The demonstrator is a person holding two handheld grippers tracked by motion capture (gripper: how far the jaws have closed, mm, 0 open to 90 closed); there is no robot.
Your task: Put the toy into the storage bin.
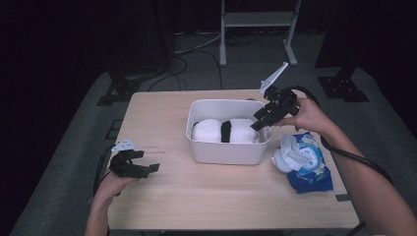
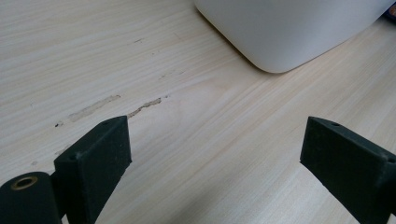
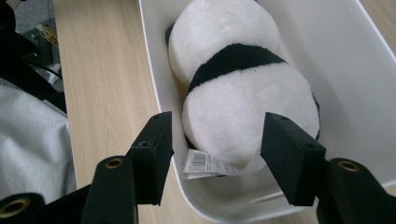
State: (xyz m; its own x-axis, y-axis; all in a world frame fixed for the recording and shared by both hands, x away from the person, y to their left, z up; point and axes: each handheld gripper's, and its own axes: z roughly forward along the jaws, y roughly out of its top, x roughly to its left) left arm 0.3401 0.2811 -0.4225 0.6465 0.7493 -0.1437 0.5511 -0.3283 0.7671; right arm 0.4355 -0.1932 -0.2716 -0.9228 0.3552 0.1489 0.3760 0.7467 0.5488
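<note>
The soft panda toy (image 3: 243, 88) lies in the white box (image 3: 154, 107), just under the right gripper (image 3: 215, 154). Its 2 jaws are wide apart, holding nothing.

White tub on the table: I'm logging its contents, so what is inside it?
Inside the white tub lies a black-and-white plush toy, on its side, with a paper tag at one end. The toy covers the tub's floor beneath it, so anything under it cannot be seen.

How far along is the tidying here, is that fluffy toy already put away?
Looks so: the panda plush lies inside the white bin. The right gripper hovers open above the bin's end, holding nothing. The left gripper rests open on the table. The blue packet beside the bin may be next.
</note>
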